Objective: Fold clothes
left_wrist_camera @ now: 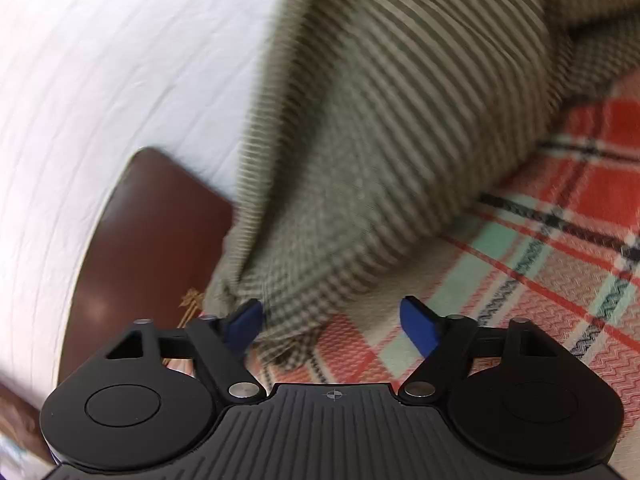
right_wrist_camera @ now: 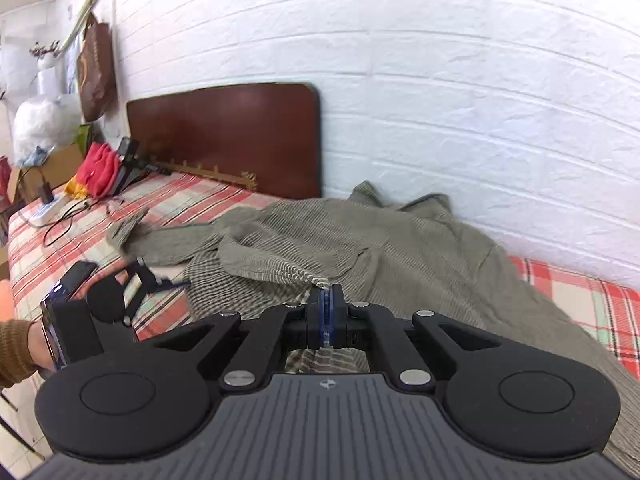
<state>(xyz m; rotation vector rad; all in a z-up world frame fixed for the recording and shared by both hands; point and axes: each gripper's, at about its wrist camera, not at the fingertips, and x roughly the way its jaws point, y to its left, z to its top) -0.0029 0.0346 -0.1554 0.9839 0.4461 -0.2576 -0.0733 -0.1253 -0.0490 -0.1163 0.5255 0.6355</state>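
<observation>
An olive and cream striped garment [right_wrist_camera: 360, 240] lies rumpled across the plaid bed sheet [right_wrist_camera: 168, 208], one sleeve trailing left toward the headboard. My right gripper [right_wrist_camera: 330, 300] is shut on a fold of the striped garment near its front edge. In the left wrist view the same garment [left_wrist_camera: 380, 128] fills the upper middle, blurred. My left gripper [left_wrist_camera: 332, 320] is open; a corner of the cloth sits against its left blue pad [left_wrist_camera: 246, 326], and the right pad stands apart. The left gripper [right_wrist_camera: 156, 280] also shows at the left in the right wrist view, held by a hand in a brown sleeve.
A dark brown headboard [right_wrist_camera: 224, 136] stands against the white brick wall [right_wrist_camera: 460, 80]. At the bed's far left corner lie red and yellow cloths [right_wrist_camera: 98, 170], a power strip with cables [right_wrist_camera: 52, 208] and a black stand. A cardboard box and bags sit beyond.
</observation>
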